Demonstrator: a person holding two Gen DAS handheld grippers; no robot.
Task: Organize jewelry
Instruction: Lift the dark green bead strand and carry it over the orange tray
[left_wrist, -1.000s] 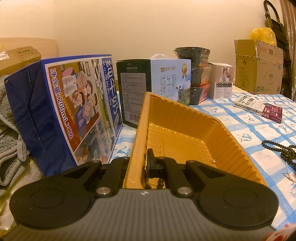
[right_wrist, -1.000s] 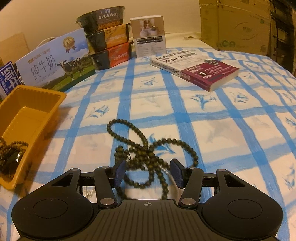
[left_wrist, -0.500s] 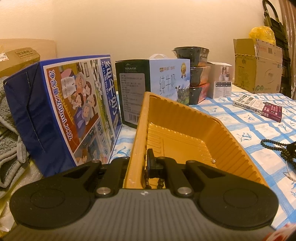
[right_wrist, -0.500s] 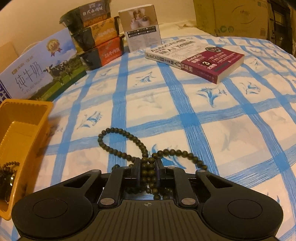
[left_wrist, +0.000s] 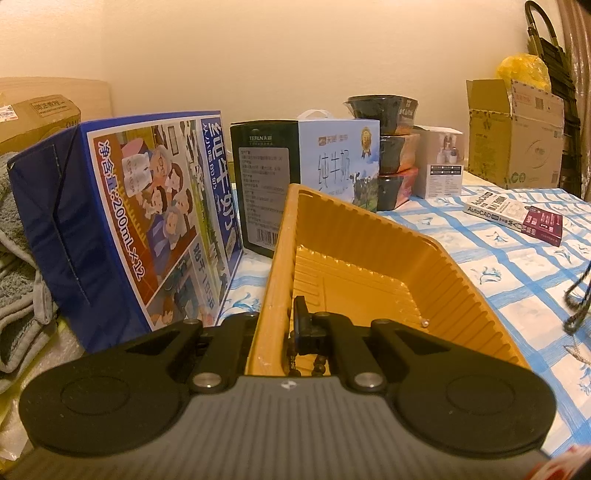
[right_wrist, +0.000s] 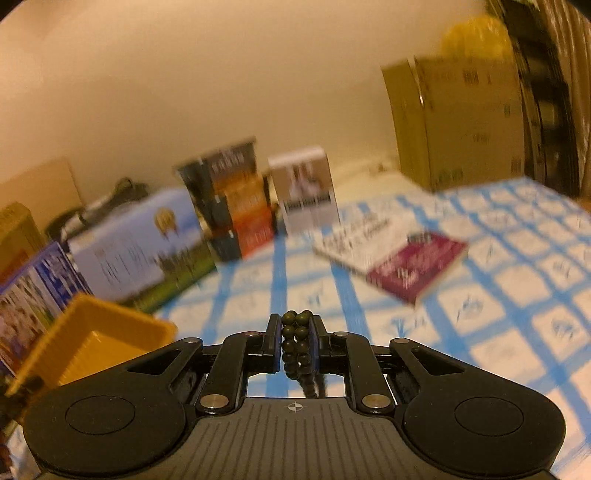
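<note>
My left gripper (left_wrist: 275, 325) is shut on the near left wall of the yellow ribbed tray (left_wrist: 369, 258). A dark bead bracelet (left_wrist: 317, 363) lies in the tray beside my fingers. My right gripper (right_wrist: 294, 341) is shut on the dark bead necklace (right_wrist: 296, 338) and holds it above the blue checked cloth (right_wrist: 517, 314); its hanging strands show at the right edge of the left wrist view (left_wrist: 576, 299). The tray also shows at the lower left of the blurred right wrist view (right_wrist: 99, 332).
A blue milk carton box (left_wrist: 140, 221) stands left of the tray. A green and white milk box (left_wrist: 306, 177), stacked bowls (left_wrist: 391, 147) and a small white box (left_wrist: 443, 166) stand behind it. A book (left_wrist: 517, 216) lies at the right, cardboard boxes (left_wrist: 517, 133) beyond.
My right gripper has shut on the bead necklace and lifted it off the cloth, tilting up. My left gripper has kept its hold on the tray wall.
</note>
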